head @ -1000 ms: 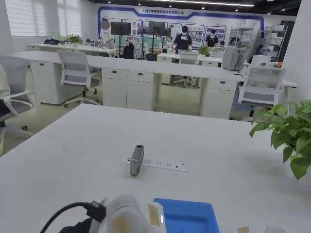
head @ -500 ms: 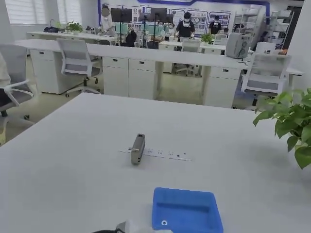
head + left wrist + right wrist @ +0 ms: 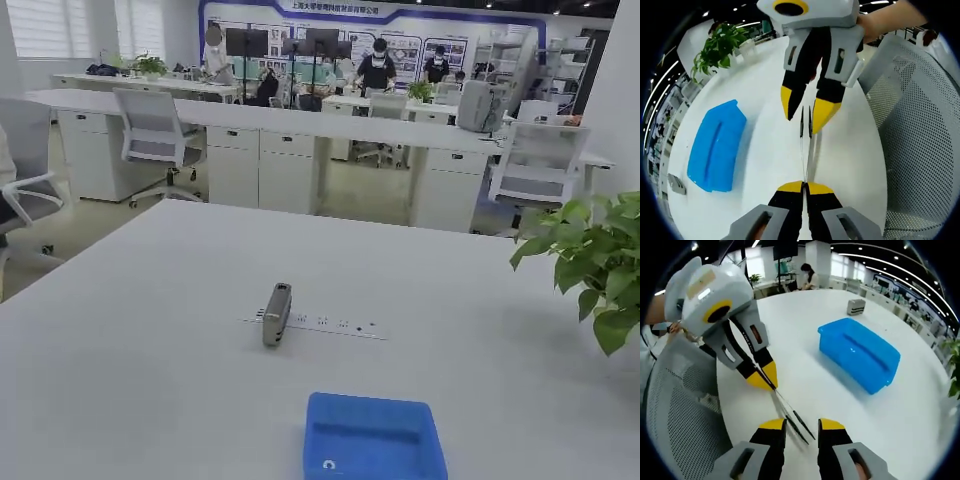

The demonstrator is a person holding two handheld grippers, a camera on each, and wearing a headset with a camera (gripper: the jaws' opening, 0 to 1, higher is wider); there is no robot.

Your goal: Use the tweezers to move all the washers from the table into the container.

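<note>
While left gripper clamps tweezers, container unmoved.

One blue container with one washer; one pair of tweezers; two grippers, the left gripper and right gripper; one grey block; one plant.

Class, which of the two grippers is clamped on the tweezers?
The left gripper: its jaws are shut on the rear end of the tweezers, whereas the right gripper has its jaws open on either side of the tips.

Blue container in all views
</note>
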